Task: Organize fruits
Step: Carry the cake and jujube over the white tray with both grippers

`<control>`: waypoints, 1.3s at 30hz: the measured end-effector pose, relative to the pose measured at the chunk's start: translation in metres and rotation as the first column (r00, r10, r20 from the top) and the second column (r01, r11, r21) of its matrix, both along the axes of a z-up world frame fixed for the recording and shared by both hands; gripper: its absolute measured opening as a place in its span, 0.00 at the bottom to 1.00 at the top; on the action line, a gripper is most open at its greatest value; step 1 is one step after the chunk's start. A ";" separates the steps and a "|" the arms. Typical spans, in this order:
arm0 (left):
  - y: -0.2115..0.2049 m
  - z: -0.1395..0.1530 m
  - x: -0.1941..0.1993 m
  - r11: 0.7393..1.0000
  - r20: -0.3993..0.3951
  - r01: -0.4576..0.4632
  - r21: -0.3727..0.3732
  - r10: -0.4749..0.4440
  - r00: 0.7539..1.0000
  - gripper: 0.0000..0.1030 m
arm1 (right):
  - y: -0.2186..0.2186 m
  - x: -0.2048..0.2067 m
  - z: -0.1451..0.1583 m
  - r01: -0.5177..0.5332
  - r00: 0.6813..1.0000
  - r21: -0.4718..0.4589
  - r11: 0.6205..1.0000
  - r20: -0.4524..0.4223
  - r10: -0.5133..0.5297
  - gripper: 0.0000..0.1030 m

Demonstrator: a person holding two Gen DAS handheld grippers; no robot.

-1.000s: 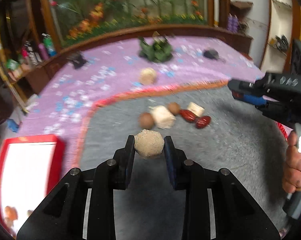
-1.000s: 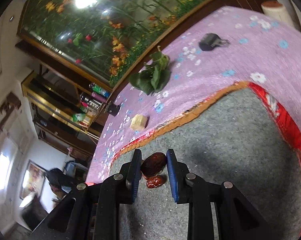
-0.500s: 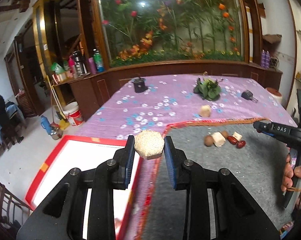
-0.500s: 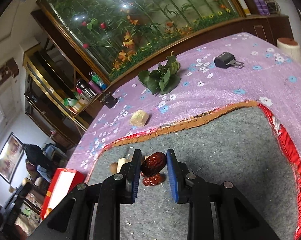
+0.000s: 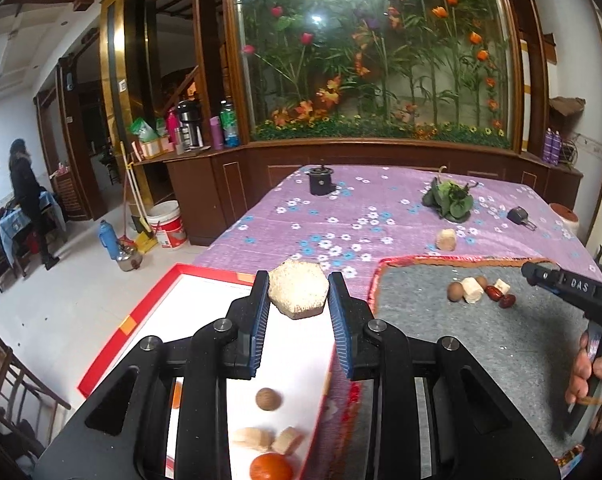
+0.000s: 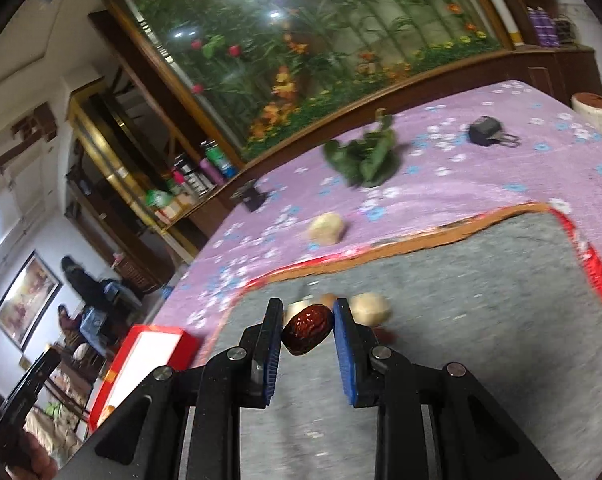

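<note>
My left gripper (image 5: 299,300) is shut on a beige hexagonal cake (image 5: 297,294) and hangs over a red-rimmed white tray (image 5: 205,280). In that tray lie a brown nut (image 5: 266,399), pale pieces (image 5: 269,440) and an orange fruit (image 5: 270,467). My right gripper (image 6: 307,330) is shut on a dark red date (image 6: 307,329), lifted above the grey mat (image 6: 481,320). On the mat (image 5: 481,352) remain a brown nut (image 5: 455,291), a pale chunk (image 5: 472,290) and red dates (image 5: 501,297). The right gripper (image 5: 541,274) shows at the right edge of the left wrist view.
A purple flowered cloth (image 5: 341,216) covers the table, bearing a pale chunk (image 5: 446,239), a bunch of green leaves (image 5: 449,200), a black grinder (image 5: 320,179) and a black key fob (image 5: 519,216). Two people (image 5: 25,200) are at the far left. The tray (image 6: 145,352) sits off the table's left edge.
My left gripper swung left and rose with the cake, from above the mat to over the tray. My right gripper lifted the date and rolled; the scene levelled out in its view.
</note>
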State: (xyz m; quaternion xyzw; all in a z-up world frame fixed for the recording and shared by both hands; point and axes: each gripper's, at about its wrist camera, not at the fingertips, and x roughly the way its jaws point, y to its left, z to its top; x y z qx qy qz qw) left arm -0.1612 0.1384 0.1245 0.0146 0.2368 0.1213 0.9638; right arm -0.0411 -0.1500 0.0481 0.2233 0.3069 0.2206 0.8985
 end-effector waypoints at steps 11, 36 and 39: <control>0.034 -0.003 -0.007 0.997 0.008 -0.070 -0.022 0.070 0.998 0.27 | 0.106 -0.029 0.024 -0.257 0.966 0.019 0.966 0.040 0.256 0.24; 0.110 -0.031 -0.021 0.974 -0.023 -0.218 -0.063 0.217 0.976 0.27 | 0.251 -0.064 0.019 -0.502 0.863 -0.093 0.860 0.023 0.505 0.23; 0.114 -0.035 -0.021 0.972 -0.032 -0.225 -0.060 0.224 0.974 0.27 | 0.258 -0.065 0.012 -0.511 0.858 -0.095 0.855 0.009 0.514 0.23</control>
